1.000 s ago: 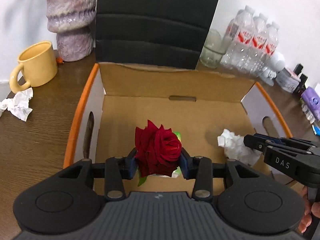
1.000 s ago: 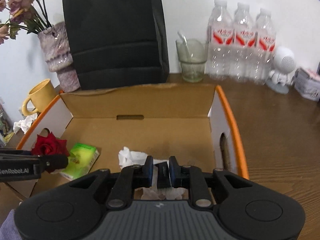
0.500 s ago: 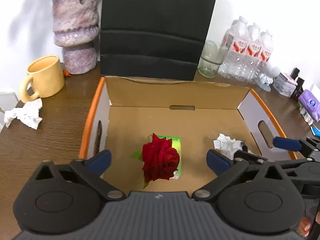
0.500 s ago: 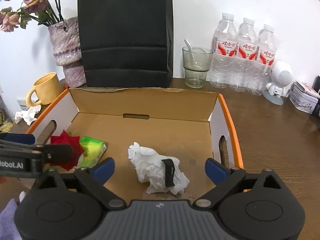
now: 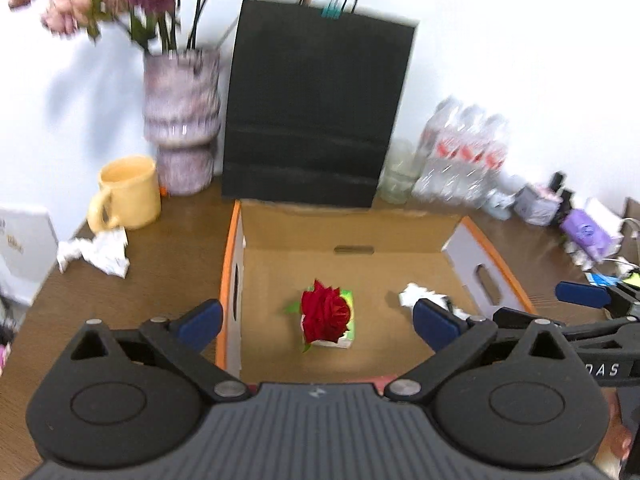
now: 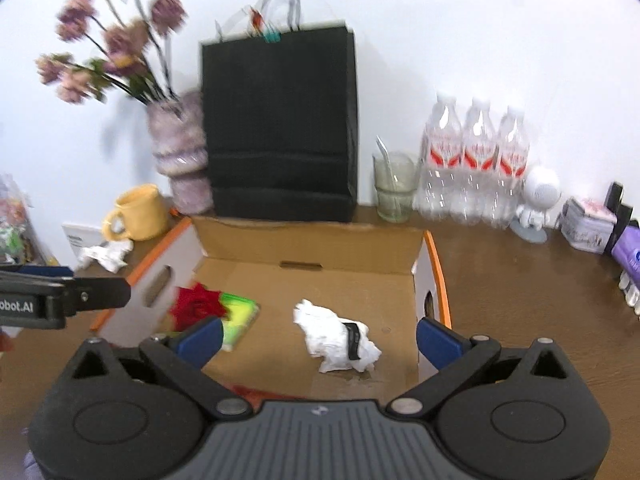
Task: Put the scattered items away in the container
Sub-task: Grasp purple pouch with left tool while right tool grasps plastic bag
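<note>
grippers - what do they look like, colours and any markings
Both are matte black plastic. The left gripper and the right gripper each have blue pads on the fingertips, scissor-like linkage arms with silver pivot pins, two round embossed discs and a ribbed centre panel. White lettering on the sides is partly visible: "DAS" and "obot.AI".

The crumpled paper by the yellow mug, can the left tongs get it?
Probably yes. The crumpled paper lies on the bare table, outside the box, beside the yellow mug. The left tongs are open and hold nothing.
</note>
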`<state>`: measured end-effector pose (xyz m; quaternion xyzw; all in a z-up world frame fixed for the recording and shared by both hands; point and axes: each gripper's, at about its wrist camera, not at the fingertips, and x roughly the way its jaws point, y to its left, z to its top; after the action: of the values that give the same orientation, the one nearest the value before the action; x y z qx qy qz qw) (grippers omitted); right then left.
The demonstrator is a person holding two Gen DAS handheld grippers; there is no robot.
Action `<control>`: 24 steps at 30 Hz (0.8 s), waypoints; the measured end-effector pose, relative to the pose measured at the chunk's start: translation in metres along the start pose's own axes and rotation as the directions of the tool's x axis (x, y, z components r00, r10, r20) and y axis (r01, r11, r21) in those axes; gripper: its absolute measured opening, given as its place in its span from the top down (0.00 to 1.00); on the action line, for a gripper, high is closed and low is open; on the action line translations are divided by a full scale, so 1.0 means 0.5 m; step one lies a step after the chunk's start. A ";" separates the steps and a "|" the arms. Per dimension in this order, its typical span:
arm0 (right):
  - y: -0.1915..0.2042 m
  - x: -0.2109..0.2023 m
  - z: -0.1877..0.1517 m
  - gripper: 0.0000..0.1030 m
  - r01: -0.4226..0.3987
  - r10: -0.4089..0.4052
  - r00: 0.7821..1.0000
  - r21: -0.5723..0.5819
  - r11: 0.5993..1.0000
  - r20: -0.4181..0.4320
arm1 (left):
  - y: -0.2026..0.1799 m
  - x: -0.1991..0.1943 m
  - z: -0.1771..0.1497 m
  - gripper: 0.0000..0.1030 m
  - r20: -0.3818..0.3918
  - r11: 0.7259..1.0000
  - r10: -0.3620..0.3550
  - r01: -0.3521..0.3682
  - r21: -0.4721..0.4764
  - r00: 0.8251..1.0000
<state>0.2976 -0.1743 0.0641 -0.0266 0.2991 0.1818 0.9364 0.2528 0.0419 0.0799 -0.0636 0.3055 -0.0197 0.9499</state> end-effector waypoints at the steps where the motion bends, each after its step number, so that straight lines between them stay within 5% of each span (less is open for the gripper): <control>1: 0.005 -0.020 -0.007 0.00 -0.006 0.006 1.000 -0.010 1.000 0.018 | 0.004 -0.021 -0.006 0.00 0.019 1.000 0.001 -0.001 0.007 1.000; 11: 0.060 -0.150 -0.127 0.00 -0.048 0.056 0.989 -0.062 0.997 0.137 | 0.051 -0.154 -0.125 0.00 0.120 0.998 0.022 -0.028 0.048 0.993; 24: 0.110 -0.128 -0.300 0.00 -0.086 0.090 0.990 -0.042 0.995 0.110 | 0.118 -0.150 -0.300 0.00 0.031 0.999 0.034 -0.035 0.028 0.999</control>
<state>0.1469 -0.1676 -0.0192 -0.0203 0.2435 0.2296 0.9421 0.1046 0.0898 -0.0053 -0.0450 0.2915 -0.0068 0.9555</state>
